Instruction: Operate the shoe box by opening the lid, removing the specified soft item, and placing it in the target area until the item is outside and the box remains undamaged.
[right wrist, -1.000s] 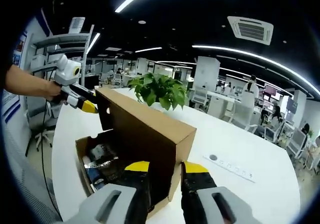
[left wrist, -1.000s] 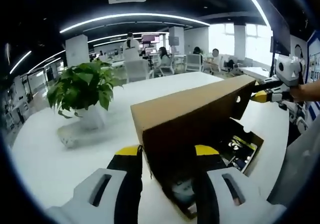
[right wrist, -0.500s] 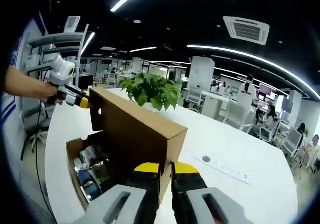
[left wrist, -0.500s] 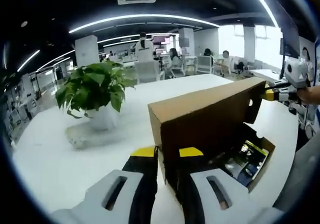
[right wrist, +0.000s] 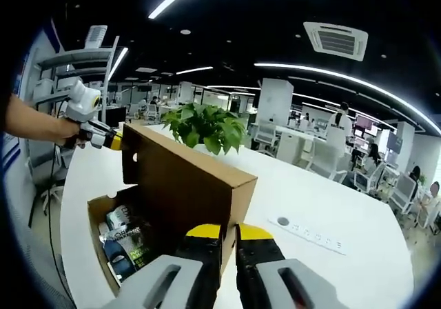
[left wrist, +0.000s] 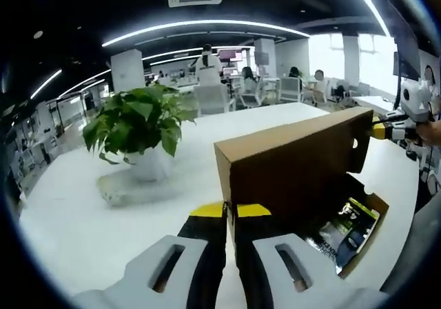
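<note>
My left gripper and right gripper each pinch a corner of the stiff brown cardboard lid, standing up. Shiny soft packets lie inside the box on the smooth white worktop.

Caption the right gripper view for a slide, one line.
Both grippers pinch opposite ends of the raised shoe box lid: right gripper near, left gripper far, packaged contents exposed inside.

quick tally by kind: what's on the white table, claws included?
Box: 1
Plant: 1
Power strip: 1
Claws, left and right: 2
Total: 5
Items inside the box are too jumbled to count.
</note>
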Tool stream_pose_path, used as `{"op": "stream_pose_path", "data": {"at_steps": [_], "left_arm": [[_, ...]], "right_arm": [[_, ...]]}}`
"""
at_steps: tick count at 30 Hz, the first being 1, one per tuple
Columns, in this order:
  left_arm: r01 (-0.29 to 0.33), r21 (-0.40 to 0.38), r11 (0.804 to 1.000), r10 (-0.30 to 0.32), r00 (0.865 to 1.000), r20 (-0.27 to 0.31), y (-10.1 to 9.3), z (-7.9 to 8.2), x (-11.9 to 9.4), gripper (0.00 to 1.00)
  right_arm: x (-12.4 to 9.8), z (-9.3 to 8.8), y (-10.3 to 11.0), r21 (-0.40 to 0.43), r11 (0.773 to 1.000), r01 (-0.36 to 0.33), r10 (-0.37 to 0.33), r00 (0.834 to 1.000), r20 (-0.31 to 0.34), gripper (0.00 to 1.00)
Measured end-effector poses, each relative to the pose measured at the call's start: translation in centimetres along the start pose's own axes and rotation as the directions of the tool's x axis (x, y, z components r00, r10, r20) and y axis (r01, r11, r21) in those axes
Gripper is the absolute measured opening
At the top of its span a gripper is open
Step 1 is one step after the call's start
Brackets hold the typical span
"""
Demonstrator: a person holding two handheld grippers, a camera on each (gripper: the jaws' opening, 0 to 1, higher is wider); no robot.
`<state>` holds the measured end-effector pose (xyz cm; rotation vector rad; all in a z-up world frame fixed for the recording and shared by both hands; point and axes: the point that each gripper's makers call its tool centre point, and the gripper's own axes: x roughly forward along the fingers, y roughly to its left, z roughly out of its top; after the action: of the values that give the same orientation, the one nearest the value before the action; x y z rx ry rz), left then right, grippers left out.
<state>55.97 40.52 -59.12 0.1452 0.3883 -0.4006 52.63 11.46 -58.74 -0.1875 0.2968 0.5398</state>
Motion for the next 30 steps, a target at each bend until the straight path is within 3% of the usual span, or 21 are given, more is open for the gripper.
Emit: {"op": "stream_pose_path", "data": {"at_steps": [6, 18, 30], "left_arm": [[-0.004, -0.011, 1.000, 0.004, 1.000, 0.001, 0.0, 0.0, -0.1, 0.00], [-0.004, -0.017, 1.000, 0.004, 1.000, 0.003, 0.0, 0.3, 0.2, 0.00], [-0.008, -0.032, 0.999, 0.008, 1.000, 0.006, 0.3, 0.5, 0.8, 0.00]], "right_arm": [[0.1, -0.1, -0.1, -0.010, 1.000, -0.006, 0.007, 1.000, 0.006, 0.02], [0.4, -3.8, 0.3, -0.022, 1.000, -0.006, 0.004, 0.998, -0.063, 0.05], [1.6, -5.8, 0.5, -0.012, 1.000, 0.000, -0.002, 0.992, -0.122, 0.05]]}}
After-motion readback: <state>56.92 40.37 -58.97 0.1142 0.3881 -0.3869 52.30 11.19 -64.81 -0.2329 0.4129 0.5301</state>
